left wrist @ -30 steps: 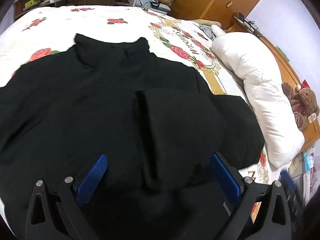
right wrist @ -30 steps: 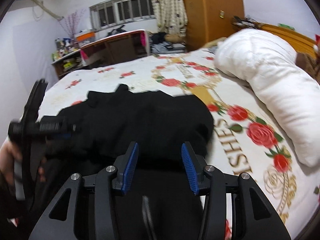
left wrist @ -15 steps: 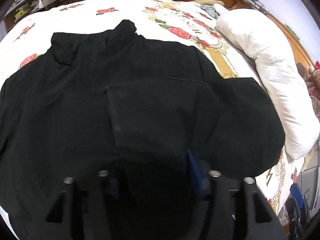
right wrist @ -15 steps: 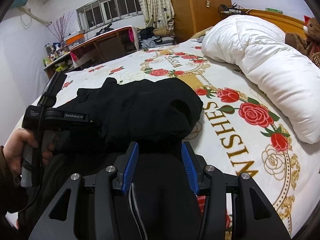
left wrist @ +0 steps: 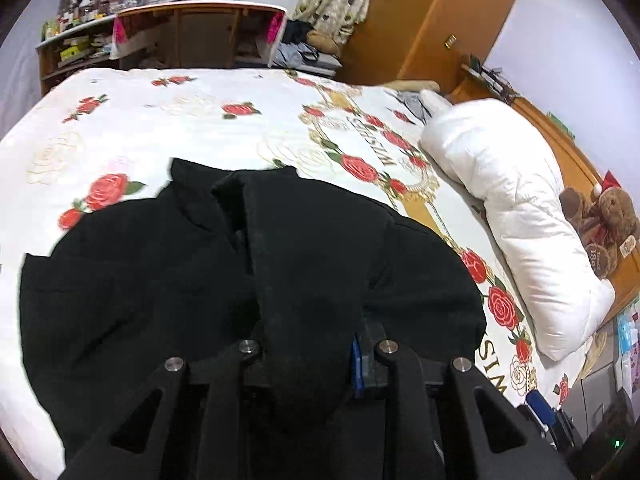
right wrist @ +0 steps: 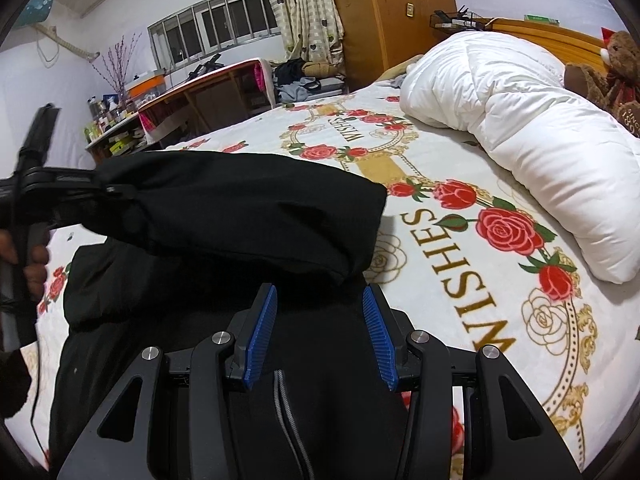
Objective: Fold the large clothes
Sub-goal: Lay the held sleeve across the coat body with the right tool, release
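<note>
Rose-print bed (left wrist: 200,120); left gripper (left wrist: 312,356) jaws closing on black jacket (left wrist: 160,280); right gripper (right wrist: 320,332) jaws apart.

Black jacket (left wrist: 168,292), as I see it: spread on the rose-print bed (left wrist: 208,128), one sleeve (right wrist: 248,216) lifted.

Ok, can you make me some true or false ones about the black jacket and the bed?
1. The left gripper has jacket cloth between its fingers. True; they are closing on it.
2. The jacket lies on a bare wooden floor. False: it lies on a rose-print bed.
3. A teddy bear sits by the white duvet. True.
4. The right gripper has its fingers pressed together. False: they stand apart.
</note>
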Motion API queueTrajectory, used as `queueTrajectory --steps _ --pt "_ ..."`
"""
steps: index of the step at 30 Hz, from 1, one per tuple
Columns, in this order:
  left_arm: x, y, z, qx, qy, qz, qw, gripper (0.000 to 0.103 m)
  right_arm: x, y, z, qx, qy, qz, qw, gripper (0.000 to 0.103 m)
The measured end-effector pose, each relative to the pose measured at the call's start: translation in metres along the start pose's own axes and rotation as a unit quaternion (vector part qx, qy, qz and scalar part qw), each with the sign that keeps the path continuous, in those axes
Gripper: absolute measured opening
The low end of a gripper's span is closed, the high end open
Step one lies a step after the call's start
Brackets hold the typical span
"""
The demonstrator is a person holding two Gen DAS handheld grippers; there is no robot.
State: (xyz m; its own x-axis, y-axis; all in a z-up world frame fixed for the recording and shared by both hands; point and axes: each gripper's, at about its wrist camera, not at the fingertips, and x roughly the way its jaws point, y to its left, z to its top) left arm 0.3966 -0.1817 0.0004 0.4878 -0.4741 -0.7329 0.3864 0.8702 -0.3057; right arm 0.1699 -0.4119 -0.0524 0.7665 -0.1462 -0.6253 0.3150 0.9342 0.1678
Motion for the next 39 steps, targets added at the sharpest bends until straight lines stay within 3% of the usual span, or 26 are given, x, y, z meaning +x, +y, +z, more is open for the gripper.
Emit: queueTrajectory --steps 6,10,15,19,21,24,30,35,39 --pt "-0.015 0.055 -0.018 -0.052 -0.008 0.031 0.9981 0.025 0.018 0.002 0.012 0.004 0.01 -0.009 1.0 0.046" --pt "-0.001 0.085 -0.042 -0.073 0.016 0.059 0.9954 0.026 0.042 0.003 0.021 -0.003 0.024 -0.006 1.0 0.057" --pt "0.027 0.097 -0.065 -0.07 0.042 0.088 0.9927 0.047 0.082 0.012 0.033 -0.021 0.051 0.008 0.998 0.059" --pt "0.033 0.105 -0.07 -0.08 0.043 0.08 0.9927 0.058 0.114 0.016 0.034 -0.025 0.085 0.022 0.996 0.059" --pt "0.032 0.105 -0.07 -0.07 0.041 0.096 0.9921 0.073 0.129 0.019 0.032 -0.033 0.099 0.025 0.994 0.059" --pt "0.029 0.113 -0.071 -0.069 0.038 0.103 0.9916 0.08 0.143 0.02 0.028 -0.032 0.115 0.016 0.993 0.059" --pt "0.008 0.127 -0.068 -0.085 0.019 0.124 0.9884 0.082 0.149 0.019 0.024 -0.055 0.15 -0.004 0.987 0.067" --pt "-0.018 0.119 -0.049 -0.08 -0.028 0.123 0.9887 0.082 0.117 0.032 0.051 -0.067 0.072 0.003 0.995 0.067" --pt "-0.006 0.1 -0.043 -0.045 -0.008 0.108 0.993 0.082 0.137 0.054 0.053 -0.103 0.082 0.027 0.991 0.067"
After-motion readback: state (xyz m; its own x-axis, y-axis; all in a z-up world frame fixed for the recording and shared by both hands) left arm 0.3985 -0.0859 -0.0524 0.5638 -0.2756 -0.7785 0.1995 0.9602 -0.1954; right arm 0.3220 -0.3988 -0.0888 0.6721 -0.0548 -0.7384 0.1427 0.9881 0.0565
